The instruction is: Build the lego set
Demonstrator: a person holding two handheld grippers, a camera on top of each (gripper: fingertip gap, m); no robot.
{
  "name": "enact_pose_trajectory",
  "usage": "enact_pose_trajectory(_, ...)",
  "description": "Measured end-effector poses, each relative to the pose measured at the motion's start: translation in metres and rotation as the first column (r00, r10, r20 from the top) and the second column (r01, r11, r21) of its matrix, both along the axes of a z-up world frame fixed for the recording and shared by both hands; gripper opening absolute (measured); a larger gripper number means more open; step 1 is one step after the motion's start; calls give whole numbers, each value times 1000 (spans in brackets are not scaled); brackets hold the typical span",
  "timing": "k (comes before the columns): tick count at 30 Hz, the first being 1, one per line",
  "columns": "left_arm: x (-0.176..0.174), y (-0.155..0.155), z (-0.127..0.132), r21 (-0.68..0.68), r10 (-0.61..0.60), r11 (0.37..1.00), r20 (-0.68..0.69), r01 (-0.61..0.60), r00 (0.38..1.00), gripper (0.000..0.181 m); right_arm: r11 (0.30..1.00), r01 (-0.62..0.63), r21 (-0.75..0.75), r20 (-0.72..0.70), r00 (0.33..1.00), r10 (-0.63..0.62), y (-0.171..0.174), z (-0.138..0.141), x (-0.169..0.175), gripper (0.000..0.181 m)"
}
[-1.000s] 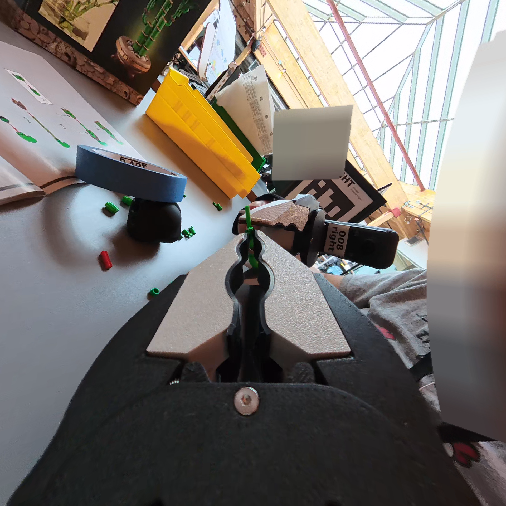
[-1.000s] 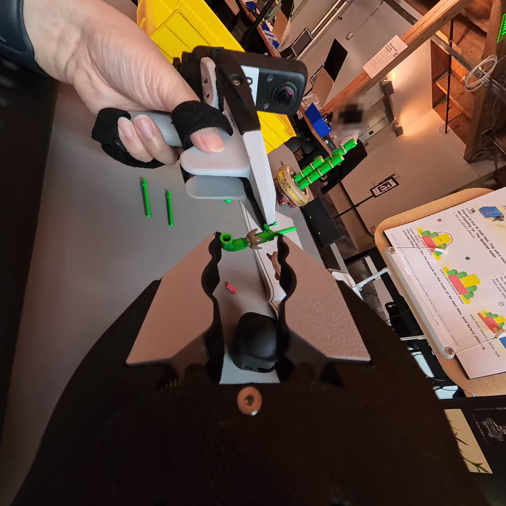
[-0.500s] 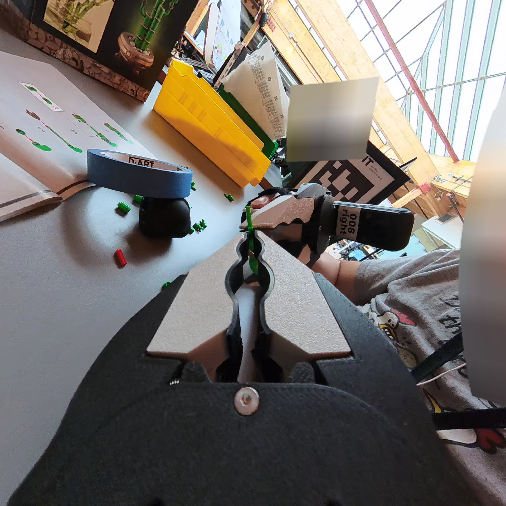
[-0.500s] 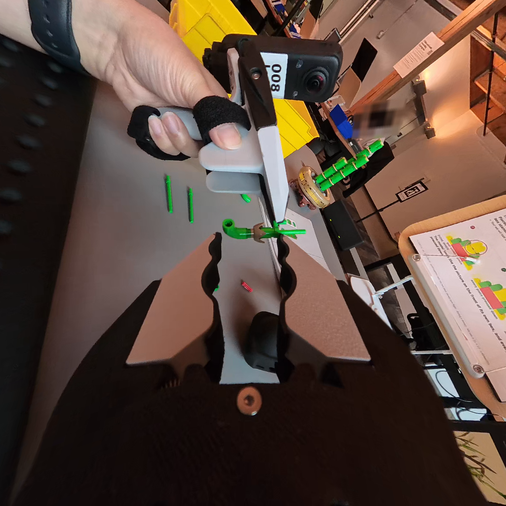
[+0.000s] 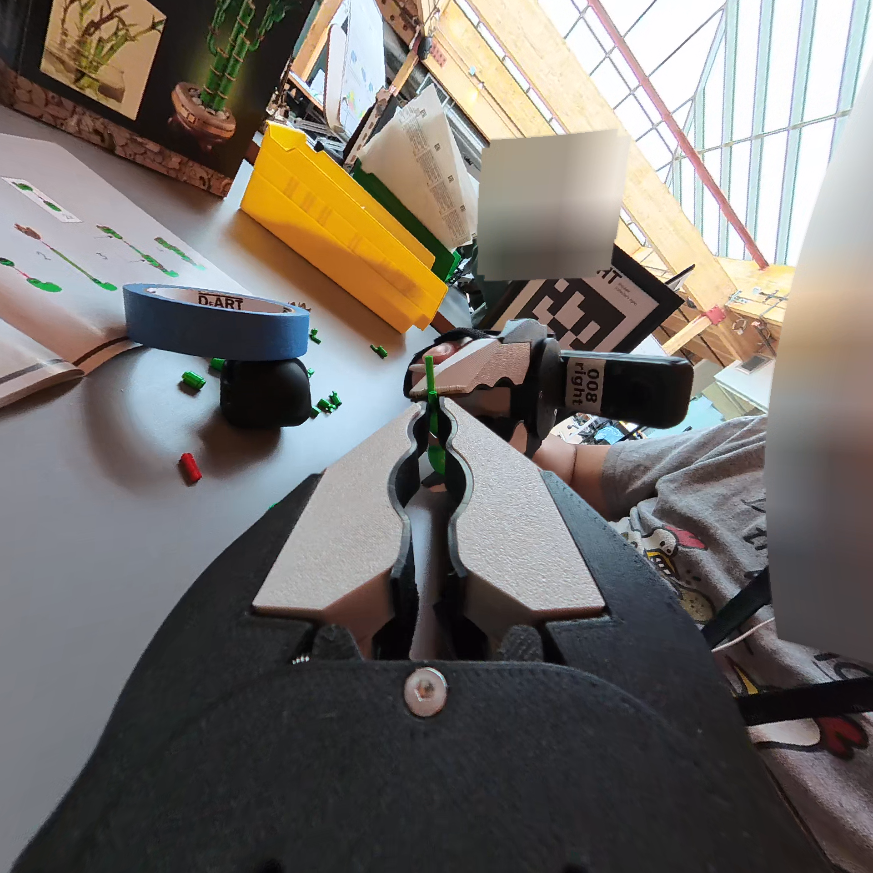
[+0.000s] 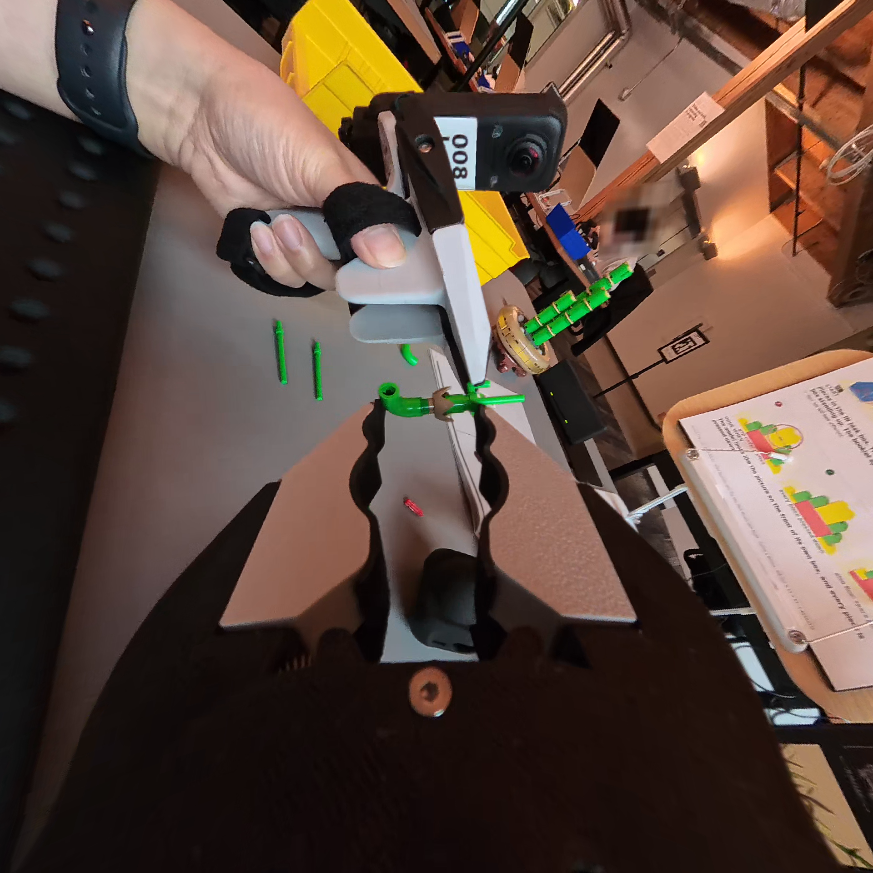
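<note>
Since a second ago the green stem piece (image 6: 449, 401) has levelled out across our right gripper's (image 6: 427, 411) tips, where earlier it tilted, and the other tool's camera has swung round to face us. We see our left gripper (image 5: 431, 415) clenched on the thin end of that stem; in the left wrist view the piece (image 5: 432, 415) stands up between the almost closed fingers (image 5: 368, 500). From the right wrist view the left gripper (image 6: 472, 373) comes down from above, its tip pinching the stem near the small side leaves, a hand (image 6: 245, 156) wrapped round its handle. Our right gripper is spread apart, clamping nothing; the stem's elbow end sits just at its left fingertip (image 6: 373, 411) and the rod end passes over the right one, but we cannot tell if they touch. In the left wrist view the right gripper (image 5: 425, 385) lies just beyond our tips, side on. The stem has a green elbow, a tan collar and a thin rod. On the grey table (image 6: 198, 449) below: two loose green rods (image 6: 297, 359), a curved green bit (image 6: 408, 354), a red piece (image 6: 413, 506), and the partly built bamboo model (image 6: 552, 321) near the yellow bin (image 6: 359, 80). Left view also shows blue tape roll (image 5: 212, 321) resting on a black object (image 5: 264, 399), scattered green bits (image 5: 326, 404), an open instruction booklet (image 5: 56, 264) and the set's box (image 5: 141, 71).
</note>
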State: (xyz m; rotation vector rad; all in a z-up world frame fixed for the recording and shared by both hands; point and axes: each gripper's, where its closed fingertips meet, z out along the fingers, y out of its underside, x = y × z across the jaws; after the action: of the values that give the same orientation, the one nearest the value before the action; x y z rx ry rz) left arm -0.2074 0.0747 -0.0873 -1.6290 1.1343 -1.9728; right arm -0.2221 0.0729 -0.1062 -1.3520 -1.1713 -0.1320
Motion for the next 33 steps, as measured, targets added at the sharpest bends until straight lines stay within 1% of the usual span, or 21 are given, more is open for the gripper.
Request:
enact_pose_trajectory(3, 0, -1, 2, -24, -11, 1000, 15, 11, 1000, 0, 999, 11, 33, 36, 999, -12, 0, 1, 1, 36)
enact_pose_trajectory(6, 0, -1, 5, -64, -24, 998, 32, 26, 999, 1, 999, 14, 48, 38, 999, -16, 0, 3, 1, 36)
enact_pose_trajectory(11, 2, -1, 3, -53, -12, 999, 26, 13, 1000, 5, 998, 19, 51, 62, 998, -23, 1, 0, 1, 35)
enact_pose_trajectory(13, 3, 0, 1, -37, 1, 999, 12, 0, 1000, 0, 999, 18, 46, 67, 998, -22, 1, -1, 1, 36)
enact_pose_trajectory(15, 3, 0, 0, -18, 6, 1000, 8, -6, 1000, 0, 999, 18, 44, 65, 998, -21, 1, -1, 1, 36)
enact_pose_trajectory(26, 3, -2, -3, -29, -5, 1000, -13, 5, 1000, 0, 1000, 4, 20, 68, 998, -6, -2, -1, -1, 34)
enact_pose_trajectory(30, 3, -3, -6, -41, -11, 999, -28, 10, 1000, 0, 1000, 4, 11, 92, 996, -5, -3, -3, -1, 32)
enact_pose_trajectory(31, 3, -6, -7, -41, -30, 999, -32, 28, 999, 0, 1000, 4, 11, 99, 995, -5, -3, -3, -1, 31)
enact_pose_trajectory(32, 4, -16, -9, -40, -81, 996, -42, 79, 996, 0, 999, 22, 42, 101, 995, -26, -2, 2, 3, 0)
enact_pose_trajectory(33, 6, -22, -8, -55, -107, 993, -35, 105, 994, 0, 1000, 15, 21, 111, 994, -17, -3, -1, 4, 0)
